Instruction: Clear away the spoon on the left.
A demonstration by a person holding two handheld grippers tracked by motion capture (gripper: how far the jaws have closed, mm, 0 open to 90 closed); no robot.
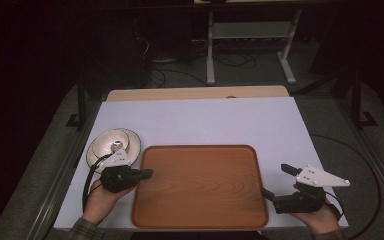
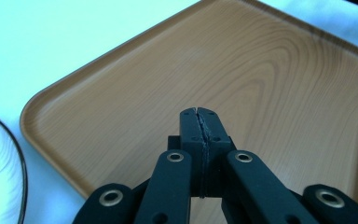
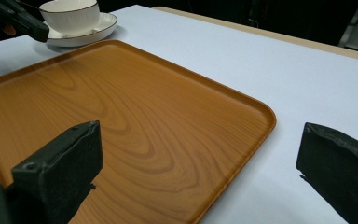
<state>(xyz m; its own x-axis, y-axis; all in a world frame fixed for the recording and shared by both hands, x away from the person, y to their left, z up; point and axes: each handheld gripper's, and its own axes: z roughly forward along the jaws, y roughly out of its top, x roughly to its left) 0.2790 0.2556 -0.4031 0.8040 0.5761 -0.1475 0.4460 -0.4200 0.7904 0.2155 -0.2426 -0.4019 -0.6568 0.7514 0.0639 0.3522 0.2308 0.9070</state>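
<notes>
Dim room bkgd, table (image 1: 205,120) lit from above; left gripper view overexposed, slight blur.

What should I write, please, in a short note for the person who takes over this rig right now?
Left gripper: jaws shut on nothing, tip over the wooden tray's left edge.
Right gripper: jaws wide open, beside the tray's right edge, holding nothing.
White cup stands on its saucer, on the white table cover off the tray's far-left corner.
Done: nothing on the tray yet.
Left: probably moving cup and saucer onto the tray.
</notes>
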